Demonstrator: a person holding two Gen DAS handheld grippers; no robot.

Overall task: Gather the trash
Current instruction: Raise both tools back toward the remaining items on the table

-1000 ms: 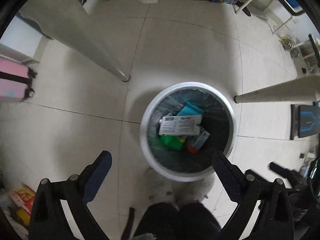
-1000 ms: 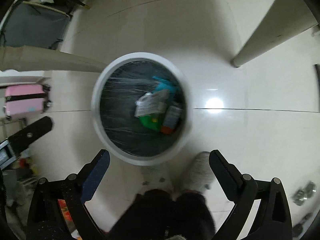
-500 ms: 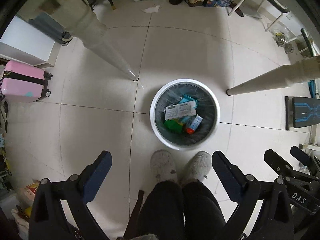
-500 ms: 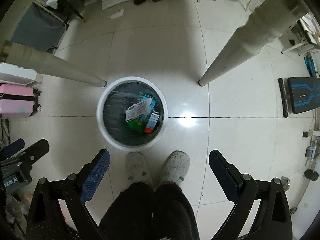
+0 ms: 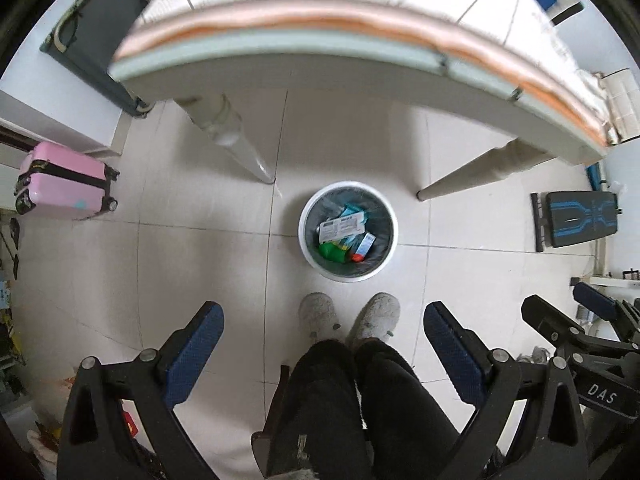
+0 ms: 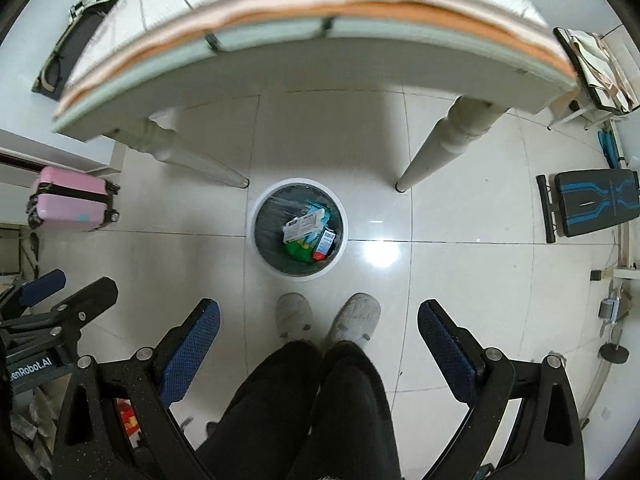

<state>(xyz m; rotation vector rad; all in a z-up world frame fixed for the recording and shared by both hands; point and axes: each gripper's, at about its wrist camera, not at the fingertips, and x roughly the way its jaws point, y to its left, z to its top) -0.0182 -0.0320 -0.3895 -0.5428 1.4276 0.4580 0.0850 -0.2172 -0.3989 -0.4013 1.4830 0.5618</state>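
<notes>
A white round trash bin (image 5: 347, 276) with a dark liner stands on the floor under the table's front edge; it also shows in the right wrist view (image 6: 297, 276). Inside lie a white labelled packet (image 5: 342, 228), a green wrapper (image 5: 333, 251), a teal pack and a small red-capped tube. My left gripper (image 5: 324, 344) is open and empty, high above the floor. My right gripper (image 6: 318, 340) is open and empty at the same height. Each gripper shows at the side of the other's view.
A white table (image 5: 280, 60) with turned legs fills the top of both views. The person's slippered feet (image 5: 348, 316) stand just before the bin. A pink suitcase (image 5: 64, 184) is at the left, a black-and-blue bench (image 5: 576, 220) at the right.
Both grippers have risen well away from the bin, which now looks small and far below. The table's top edge has come into view. Both stay open and empty.
</notes>
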